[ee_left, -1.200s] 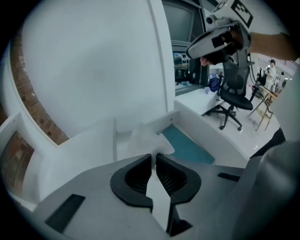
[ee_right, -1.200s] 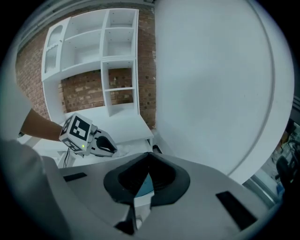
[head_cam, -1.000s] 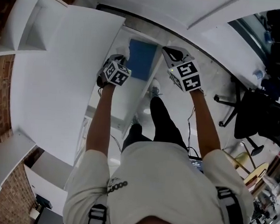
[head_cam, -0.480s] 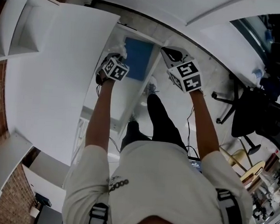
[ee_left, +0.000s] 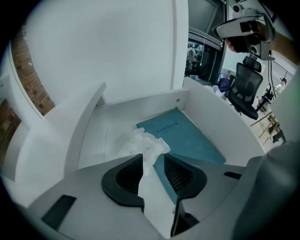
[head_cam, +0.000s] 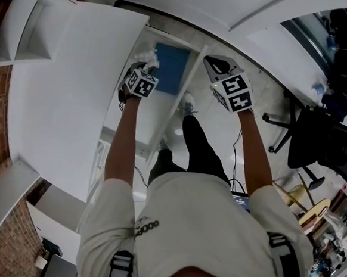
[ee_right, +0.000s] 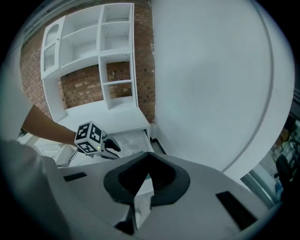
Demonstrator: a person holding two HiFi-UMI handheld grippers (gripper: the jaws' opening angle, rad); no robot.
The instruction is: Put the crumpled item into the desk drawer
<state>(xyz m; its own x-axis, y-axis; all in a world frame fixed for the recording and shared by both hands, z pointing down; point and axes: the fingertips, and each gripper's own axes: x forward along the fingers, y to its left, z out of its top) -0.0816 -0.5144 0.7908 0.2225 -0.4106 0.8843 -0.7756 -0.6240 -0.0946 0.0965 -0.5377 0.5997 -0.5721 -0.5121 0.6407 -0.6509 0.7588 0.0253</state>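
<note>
The crumpled white paper (ee_left: 143,143) lies in the open desk drawer (ee_left: 206,110), touching a teal notebook (ee_left: 183,136). A tail of it still runs back between the jaws of my left gripper (ee_left: 152,159), which are opening, and the pads stand apart from it. From the head view, the left gripper (head_cam: 138,72) hangs over the drawer (head_cam: 189,76) with the paper (head_cam: 148,58) just beyond its tips. My right gripper (head_cam: 214,64) hovers to the right of the drawer's side. Its jaws meet at the tips in the right gripper view (ee_right: 150,157), with nothing between them.
The white desktop (head_cam: 64,84) lies left of the drawer. White shelves (ee_right: 89,51) stand on a brick wall. A black office chair (head_cam: 319,143) stands at the right. The person's legs and a shoe (head_cam: 190,103) are beside the drawer.
The left gripper has edged a little further over the drawer. The right gripper has hardly moved.
</note>
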